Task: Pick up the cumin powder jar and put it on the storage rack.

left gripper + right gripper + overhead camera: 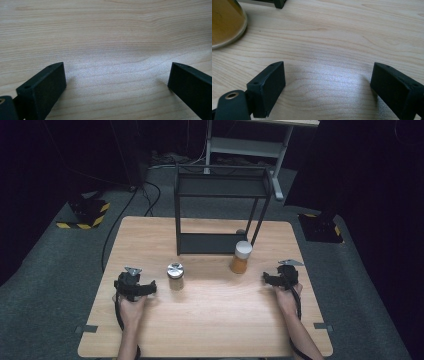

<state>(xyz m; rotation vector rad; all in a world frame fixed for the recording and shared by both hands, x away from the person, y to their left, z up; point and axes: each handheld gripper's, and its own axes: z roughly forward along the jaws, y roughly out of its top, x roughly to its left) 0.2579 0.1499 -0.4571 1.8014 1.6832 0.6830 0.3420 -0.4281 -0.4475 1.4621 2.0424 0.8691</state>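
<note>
High view: the left gripper (150, 287) rests low on the pale wooden table (215, 330), and the small glass jar with the shiny metal lid (175, 276) stands just beside its tips, toward the middle. The right gripper (267, 278) lies at the far side, with the tall amber jar with the white cap (241, 257) ahead of it and inward, in front of the black metal two-tier shelf (220, 215).

Left gripper view: the jaws stand wide apart with bare wood between them.

Right gripper view: the jaws are spread wide and hold nothing; the amber jar's rounded base (227, 22) sits ahead at upper left.

A likely risk is that a sideways sweep from either low gripper would clip a jar and topple it.
</note>
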